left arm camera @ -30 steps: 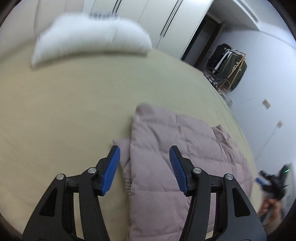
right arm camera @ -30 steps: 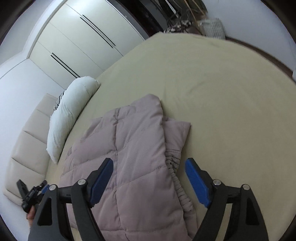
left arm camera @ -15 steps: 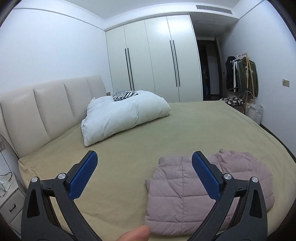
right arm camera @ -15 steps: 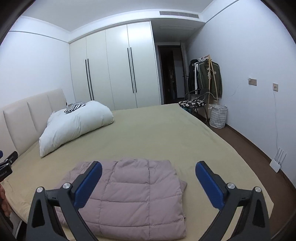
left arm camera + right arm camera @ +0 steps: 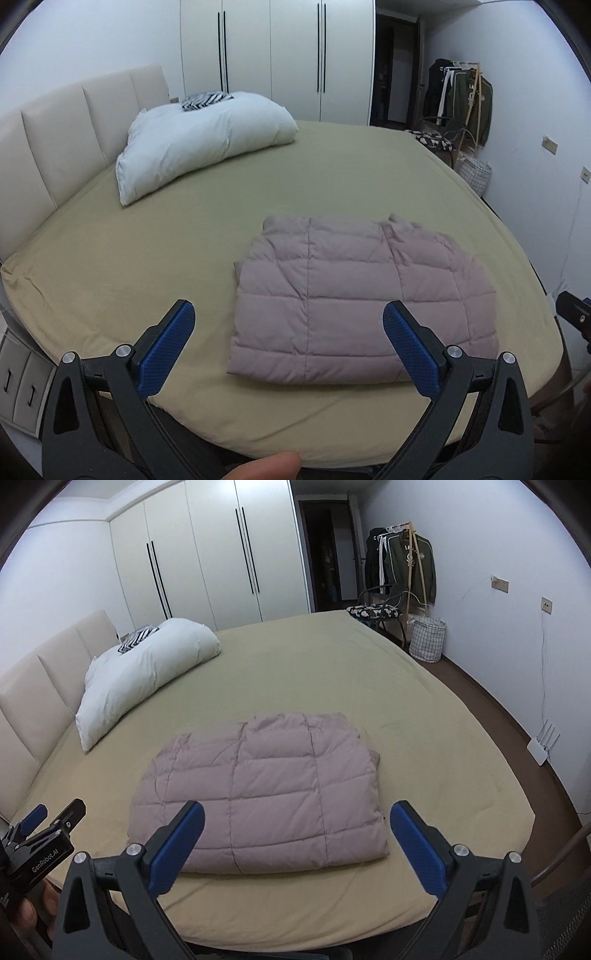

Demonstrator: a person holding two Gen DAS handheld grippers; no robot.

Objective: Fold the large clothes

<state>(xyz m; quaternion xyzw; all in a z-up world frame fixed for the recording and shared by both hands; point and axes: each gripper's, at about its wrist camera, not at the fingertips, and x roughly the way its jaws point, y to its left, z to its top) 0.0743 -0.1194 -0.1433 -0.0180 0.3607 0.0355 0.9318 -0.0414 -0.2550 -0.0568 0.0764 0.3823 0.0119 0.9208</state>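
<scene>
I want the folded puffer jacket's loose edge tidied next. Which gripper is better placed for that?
Right, probably. The pink puffer jacket sits centred between the right gripper pads, with its uneven edge on that side. The left gripper is offset toward bare bed sheet. Both are open, off the jacket.

Both wrist cams sit off bed (image 5: 110, 258) foot edge facing headboard/wardrobe, L more to the left, shared: folded jacket (image 5: 258, 790) + pillow (image 5: 147, 672)

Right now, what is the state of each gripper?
Left gripper: open, holding nothing.
Right gripper: open, holding nothing; folded mauve quilted jacket lies free.
</scene>
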